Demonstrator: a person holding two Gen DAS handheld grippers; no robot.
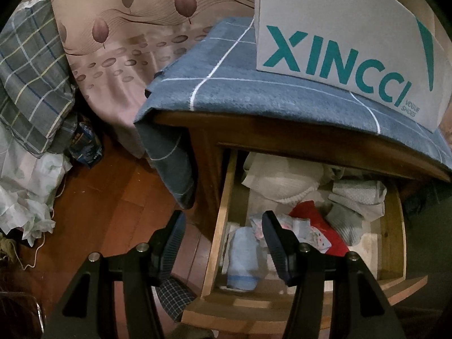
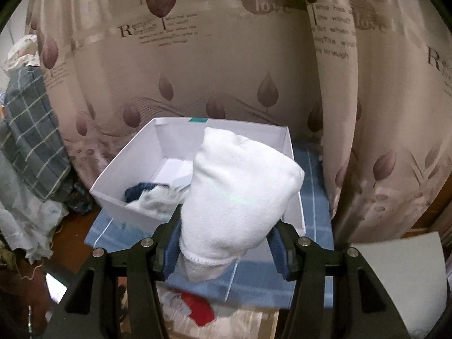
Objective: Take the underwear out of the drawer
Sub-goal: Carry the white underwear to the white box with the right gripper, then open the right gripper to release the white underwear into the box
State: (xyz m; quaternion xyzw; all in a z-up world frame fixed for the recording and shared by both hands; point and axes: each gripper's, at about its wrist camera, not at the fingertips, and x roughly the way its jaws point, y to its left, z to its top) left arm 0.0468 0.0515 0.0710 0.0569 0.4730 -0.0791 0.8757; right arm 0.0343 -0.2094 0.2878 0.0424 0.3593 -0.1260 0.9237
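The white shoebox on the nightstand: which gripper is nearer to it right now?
Right. The right gripper holds a white garment just in front of the white shoebox, above its rim. The left gripper hangs lower, over the open drawer.

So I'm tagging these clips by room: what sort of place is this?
Most likely a bedroom. An open wooden drawer holds folded underwear and socks, a checked quilt is heaped at the left, and a leaf-print curtain hangs behind the cabinet.

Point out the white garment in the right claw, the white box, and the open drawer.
white garment (image 2: 240, 195): right wrist view, middle of the bundle.
white box (image 2: 127, 169): right wrist view, left outer wall.
drawer (image 1: 223, 226): left wrist view, left wooden side wall.
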